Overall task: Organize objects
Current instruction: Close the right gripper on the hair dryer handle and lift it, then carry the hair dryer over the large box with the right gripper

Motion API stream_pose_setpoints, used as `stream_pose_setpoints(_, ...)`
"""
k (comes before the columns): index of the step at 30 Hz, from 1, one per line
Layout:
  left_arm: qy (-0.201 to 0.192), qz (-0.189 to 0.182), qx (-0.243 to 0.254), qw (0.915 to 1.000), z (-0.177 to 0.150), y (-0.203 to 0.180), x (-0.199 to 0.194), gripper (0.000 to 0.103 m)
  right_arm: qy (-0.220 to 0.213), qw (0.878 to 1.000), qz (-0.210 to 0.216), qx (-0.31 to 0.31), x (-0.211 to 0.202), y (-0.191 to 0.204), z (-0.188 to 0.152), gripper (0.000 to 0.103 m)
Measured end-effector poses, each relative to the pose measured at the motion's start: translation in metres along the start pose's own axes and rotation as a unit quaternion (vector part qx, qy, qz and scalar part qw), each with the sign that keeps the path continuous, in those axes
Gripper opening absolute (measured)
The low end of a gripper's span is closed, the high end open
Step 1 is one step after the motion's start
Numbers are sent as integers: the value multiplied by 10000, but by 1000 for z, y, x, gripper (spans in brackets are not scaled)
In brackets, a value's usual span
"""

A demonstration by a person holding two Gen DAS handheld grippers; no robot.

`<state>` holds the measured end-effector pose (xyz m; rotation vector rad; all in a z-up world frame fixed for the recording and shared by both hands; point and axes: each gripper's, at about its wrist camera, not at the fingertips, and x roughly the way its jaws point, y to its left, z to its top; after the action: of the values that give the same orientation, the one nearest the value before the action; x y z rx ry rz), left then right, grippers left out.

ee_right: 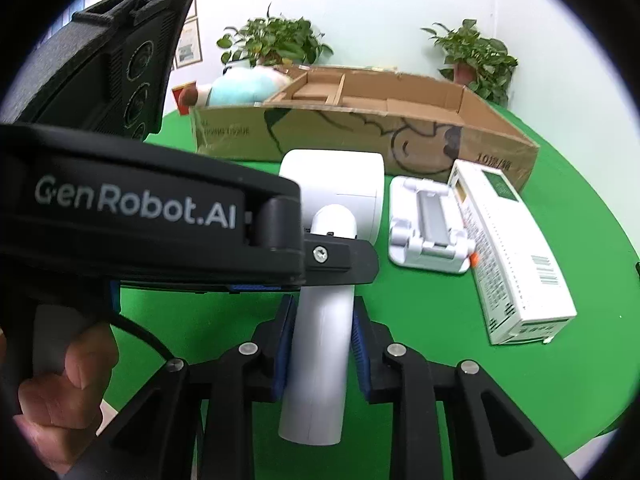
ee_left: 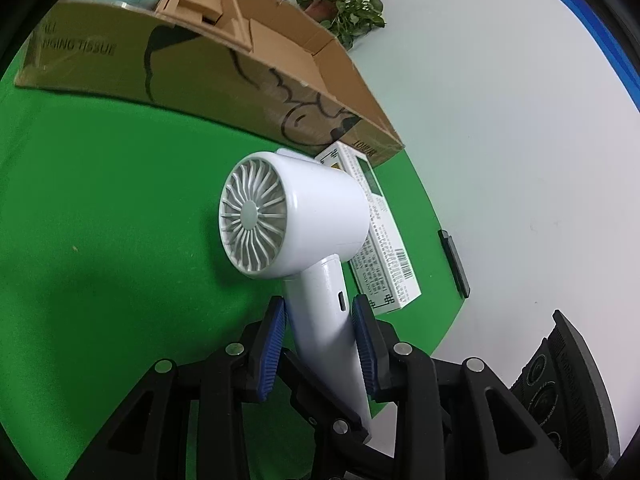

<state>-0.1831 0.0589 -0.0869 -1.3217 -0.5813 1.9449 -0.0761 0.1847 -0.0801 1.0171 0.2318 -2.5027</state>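
Now both grippers squeeze the little white fan's (ee_left: 294, 216) handle: left gripper (ee_left: 320, 344) and right gripper (ee_right: 322, 344), low in each frame. Probably two grips keep it steady, ready for the cardboard box (ee_right: 500, 148) above it.

one hair dryer (ee_left: 296, 216), one cardboard box (ee_right: 400, 128), two plants (ee_right: 276, 42)

Between the left claw's (ee_left: 320, 344) ribbed blue pads, the hair dryer (ee_left: 296, 216) looks smooth glossy plastic; beyond it, matt cardboard box (ee_left: 248, 80), green felt-like cloth (ee_left: 100, 200).
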Motion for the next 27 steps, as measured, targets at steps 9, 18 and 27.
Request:
stream_pose_setpoints(9,-299,101,488,9983,23,-36,-27,31,-512,9987,14,54,-17,-8,31,25)
stream_pose_setpoints(18,-648,44,934,9935,65,-84,-53,31,-1077,9941,-111,87,-46,-7,70,25)
stream_pose_setpoints(27,-964,-53,1289,9869,132,-128,-89,31,-1557,9874,-268,26,-68,-12,132,25)
